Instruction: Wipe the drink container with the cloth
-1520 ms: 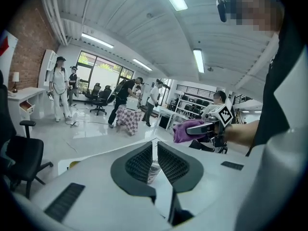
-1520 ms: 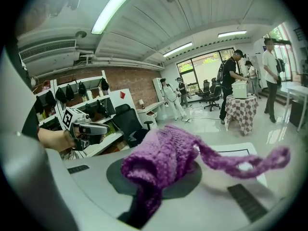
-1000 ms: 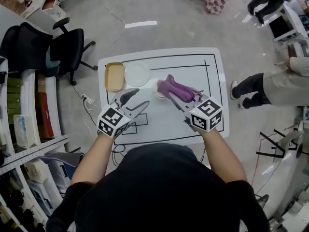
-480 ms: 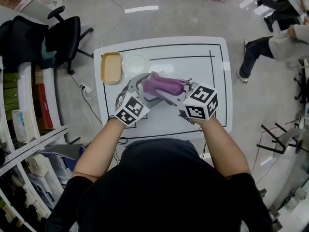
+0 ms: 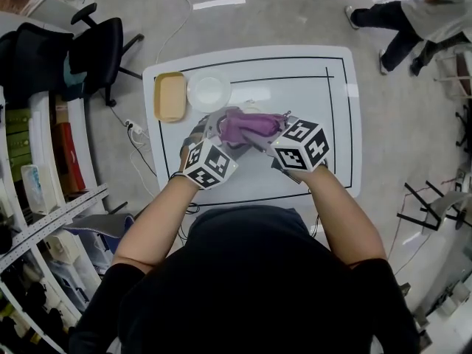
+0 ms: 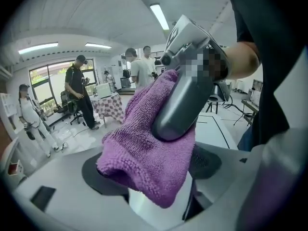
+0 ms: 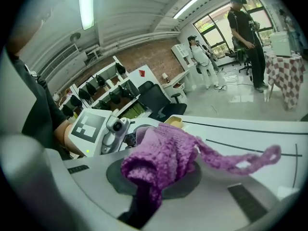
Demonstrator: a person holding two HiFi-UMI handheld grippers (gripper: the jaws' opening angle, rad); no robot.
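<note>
Your left gripper's jaws stood wide around the cup, mid-table. They were just closing and not clearly pressing, so wiping then could have tipped it. Your right gripper was clamped on the cloth draped over the cup, and its loose tail could have snagged. You had one tray, one plate, one cup and one cloth.
</note>
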